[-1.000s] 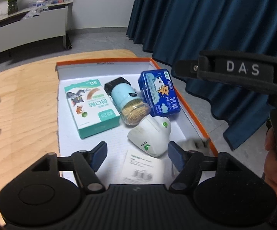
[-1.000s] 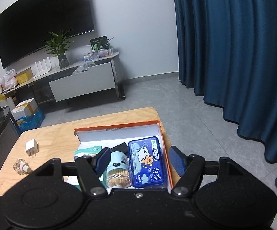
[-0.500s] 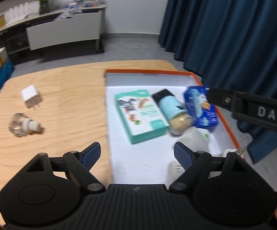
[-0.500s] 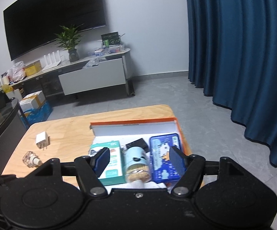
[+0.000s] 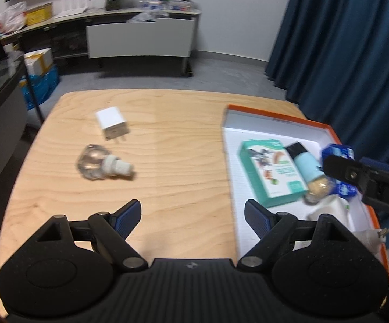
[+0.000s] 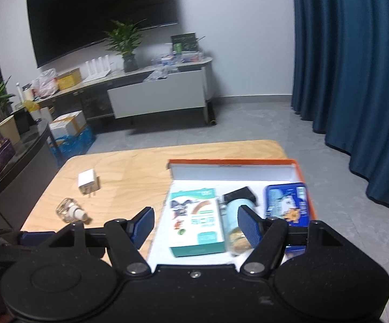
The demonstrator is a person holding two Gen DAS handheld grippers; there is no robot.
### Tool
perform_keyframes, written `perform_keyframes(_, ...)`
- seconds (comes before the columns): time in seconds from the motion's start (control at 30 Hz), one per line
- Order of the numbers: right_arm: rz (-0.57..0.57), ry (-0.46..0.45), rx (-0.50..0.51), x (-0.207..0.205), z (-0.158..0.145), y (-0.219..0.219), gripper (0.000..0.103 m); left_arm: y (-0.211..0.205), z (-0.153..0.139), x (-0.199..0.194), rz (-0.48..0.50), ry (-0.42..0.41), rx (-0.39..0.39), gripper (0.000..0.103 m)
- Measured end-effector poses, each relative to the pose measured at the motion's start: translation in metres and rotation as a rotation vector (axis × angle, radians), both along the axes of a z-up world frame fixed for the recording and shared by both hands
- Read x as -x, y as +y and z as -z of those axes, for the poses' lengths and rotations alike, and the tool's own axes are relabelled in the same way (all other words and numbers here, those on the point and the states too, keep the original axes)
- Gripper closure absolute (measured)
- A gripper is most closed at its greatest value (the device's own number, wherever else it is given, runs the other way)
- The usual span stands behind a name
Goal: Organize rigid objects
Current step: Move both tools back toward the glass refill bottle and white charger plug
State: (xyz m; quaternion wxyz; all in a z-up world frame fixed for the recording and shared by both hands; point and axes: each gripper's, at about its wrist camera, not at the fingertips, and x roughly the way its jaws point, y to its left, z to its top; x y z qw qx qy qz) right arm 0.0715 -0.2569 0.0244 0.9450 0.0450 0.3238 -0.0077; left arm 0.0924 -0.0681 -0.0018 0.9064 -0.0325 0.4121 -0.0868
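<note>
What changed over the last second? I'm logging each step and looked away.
The left gripper swung left from over the orange-rimmed box to the bare table, toward the clear bottle and white charger, its jaws now wider and empty. The box contents stayed put.

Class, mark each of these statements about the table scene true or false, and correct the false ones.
1. The white plug adapter lies on the wooden table, outside the orange-rimmed box. True.
2. The clear glass bottle stands upright inside the box. False: it lies on its side on the table, near the adapter.
3. The left gripper is open with nothing between its fingers. True.
4. The teal carton sits to the right of the blue tin in the right wrist view. False: it lies to the left, with the pale blue jar between them.
5. The right gripper is clamped on the adapter. False: it is open and empty.
</note>
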Motion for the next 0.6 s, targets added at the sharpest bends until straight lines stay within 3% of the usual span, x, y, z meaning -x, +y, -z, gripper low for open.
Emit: perform_keyframes(0.6, -0.129, 0.044, 0.002, -0.026, 0.017, 0.058, 0.021, 0.086, 0.016, -0.014, -0.2, 0.03, 0.02, 0.011)
